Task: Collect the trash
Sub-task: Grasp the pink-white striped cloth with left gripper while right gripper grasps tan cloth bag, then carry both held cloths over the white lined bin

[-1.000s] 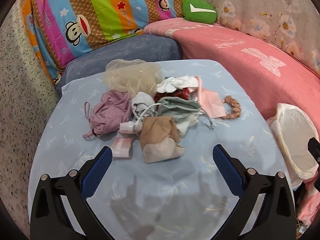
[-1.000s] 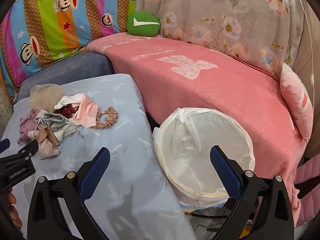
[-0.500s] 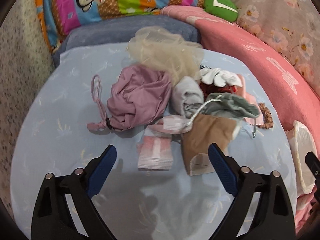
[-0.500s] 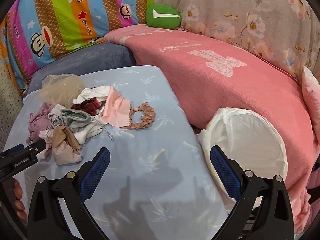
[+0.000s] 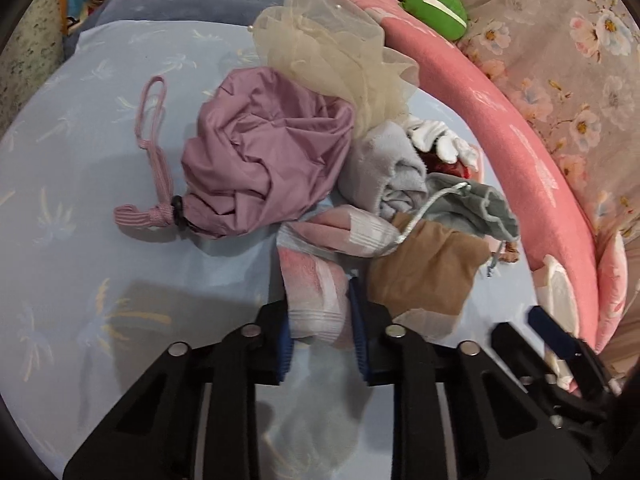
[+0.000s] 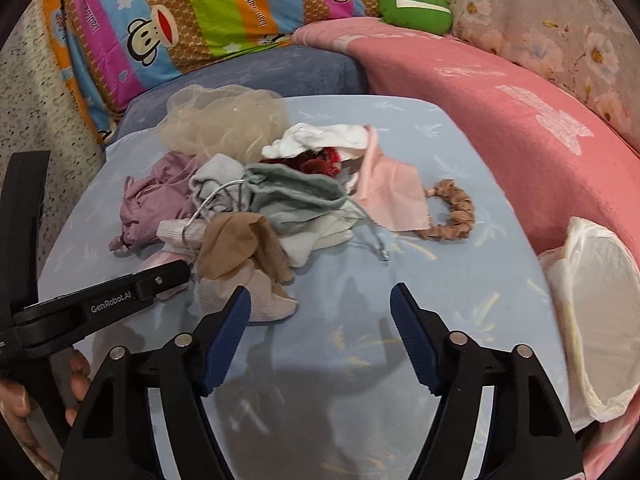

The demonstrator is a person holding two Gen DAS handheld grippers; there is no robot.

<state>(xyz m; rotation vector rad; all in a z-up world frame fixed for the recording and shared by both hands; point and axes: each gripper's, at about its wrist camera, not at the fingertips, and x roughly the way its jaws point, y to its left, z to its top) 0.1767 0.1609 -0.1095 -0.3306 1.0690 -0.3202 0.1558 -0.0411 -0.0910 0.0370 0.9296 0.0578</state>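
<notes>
The left gripper (image 5: 318, 322) is pinching the near end of a pink-and-white folded cloth (image 5: 316, 292); its jaws have just been closing and the blue pads are now pressing that cloth from both sides. Touching the right jaw, a tan stocking (image 5: 424, 276) is lying against the cloth, crowding that side. Just ahead of the jaws, a grey drawstring pouch (image 5: 476, 208) is trailing its white cord (image 5: 428, 208) over the cloth's far end. Farther ahead and to the left, a crumpled mauve bag (image 5: 264, 172) is sitting with its strap looping out over the pale blue tabletop (image 5: 80, 184), and a cream mesh puff (image 5: 340, 52) is resting beyond it.

The right gripper (image 6: 320, 308) is hovering half open over bare tabletop with nothing between its pads; its jaws have just been closing. Its left pad is nearly touching the pale toe of the stocking. Ahead of it, the heap is ending in a pink square of fabric (image 6: 394, 196) and a brown scrunchie (image 6: 456, 212) just beside that square. To the right of the claw, off the table edge, a white-lined bin (image 6: 596, 312) is standing open against the pink sofa (image 6: 520, 100). A hand (image 6: 24, 412) is gripping the left tool's handle at the lower left.
</notes>
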